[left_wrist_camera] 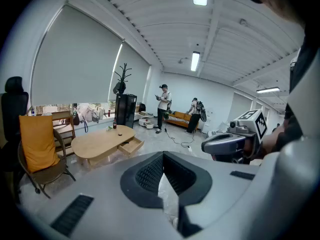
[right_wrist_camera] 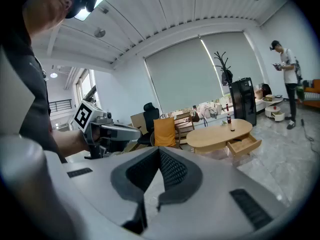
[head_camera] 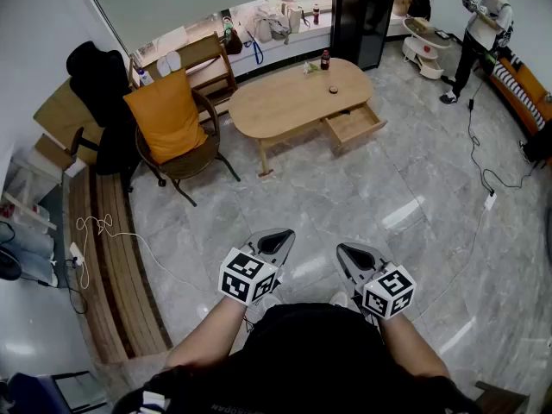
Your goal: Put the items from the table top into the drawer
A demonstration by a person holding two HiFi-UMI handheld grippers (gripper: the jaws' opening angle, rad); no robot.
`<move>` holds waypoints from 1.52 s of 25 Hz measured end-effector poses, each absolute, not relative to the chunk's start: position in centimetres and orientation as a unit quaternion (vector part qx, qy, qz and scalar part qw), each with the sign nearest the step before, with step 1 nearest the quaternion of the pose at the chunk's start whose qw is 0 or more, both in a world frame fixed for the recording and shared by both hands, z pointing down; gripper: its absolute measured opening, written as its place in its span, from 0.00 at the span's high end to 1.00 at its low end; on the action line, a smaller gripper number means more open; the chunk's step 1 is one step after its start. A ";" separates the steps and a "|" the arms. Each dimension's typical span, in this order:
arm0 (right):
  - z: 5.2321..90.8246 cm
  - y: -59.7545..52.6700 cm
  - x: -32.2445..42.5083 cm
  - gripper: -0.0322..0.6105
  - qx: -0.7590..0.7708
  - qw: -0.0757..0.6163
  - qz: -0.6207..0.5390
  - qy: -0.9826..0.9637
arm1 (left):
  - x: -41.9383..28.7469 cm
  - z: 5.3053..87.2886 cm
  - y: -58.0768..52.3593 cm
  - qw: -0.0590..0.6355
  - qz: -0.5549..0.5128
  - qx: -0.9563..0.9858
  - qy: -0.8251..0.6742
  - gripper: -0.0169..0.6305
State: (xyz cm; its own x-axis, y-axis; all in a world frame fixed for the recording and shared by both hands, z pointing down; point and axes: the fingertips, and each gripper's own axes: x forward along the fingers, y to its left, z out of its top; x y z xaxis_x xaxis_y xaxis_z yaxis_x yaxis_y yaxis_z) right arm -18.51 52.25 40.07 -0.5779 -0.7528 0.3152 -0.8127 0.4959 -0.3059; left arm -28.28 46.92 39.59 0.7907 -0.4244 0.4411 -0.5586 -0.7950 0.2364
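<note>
An oval wooden table [head_camera: 285, 102] stands far ahead across the floor, its drawer [head_camera: 354, 124] pulled open at the front right. On its top are a red-capped dark bottle [head_camera: 325, 59], a small dark item [head_camera: 333, 90] and a small green thing [head_camera: 309, 67]. My left gripper [head_camera: 274, 241] and right gripper [head_camera: 352, 257] are held close to my body, both shut and holding nothing, well short of the table. The left gripper view shows the table [left_wrist_camera: 102, 143], the drawer [left_wrist_camera: 131, 146] and the bottle [left_wrist_camera: 114, 125] in the distance. The right gripper view shows the table [right_wrist_camera: 220, 132] and drawer [right_wrist_camera: 243, 144].
A wicker chair with an orange cushion [head_camera: 168, 119] and a black office chair [head_camera: 99, 84] stand left of the table. Behind it is a black cabinet [head_camera: 362, 15]. A person [head_camera: 479, 33] stands at the back right near an orange sofa [head_camera: 522, 89]. Cables [head_camera: 483, 175] trail over the floor.
</note>
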 end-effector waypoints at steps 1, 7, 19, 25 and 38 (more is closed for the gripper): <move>40.1 52.1 -18.8 0.95 0.454 0.070 0.213 -0.862 | -28.6 39.6 46.8 0.180 0.185 0.929 -0.265 0.97; 40.0 51.0 -20.6 0.95 0.461 0.068 0.211 -0.859 | -30.4 39.8 46.1 0.180 0.187 0.931 -0.258 0.97; 41.6 50.9 -27.1 0.94 0.461 0.083 0.226 -0.854 | -34.9 42.5 45.4 0.196 0.215 0.931 -0.222 0.97; 42.6 49.1 -26.7 0.94 0.462 0.111 0.239 -0.847 | -35.3 42.8 44.0 0.209 0.211 0.929 -0.222 0.97; 42.4 32.8 -22.3 0.94 0.393 0.078 0.256 -0.880 | -32.3 42.5 31.4 0.207 0.217 0.900 -0.318 0.97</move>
State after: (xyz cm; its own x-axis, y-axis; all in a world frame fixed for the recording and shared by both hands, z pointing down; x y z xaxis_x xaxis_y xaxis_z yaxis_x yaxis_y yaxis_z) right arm -22.27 32.76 42.43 -0.6782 -0.6519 0.3391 -0.7321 0.5598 -0.3882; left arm -32.26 31.35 42.53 0.7046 -0.4814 0.5213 -0.6611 -0.7123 0.2357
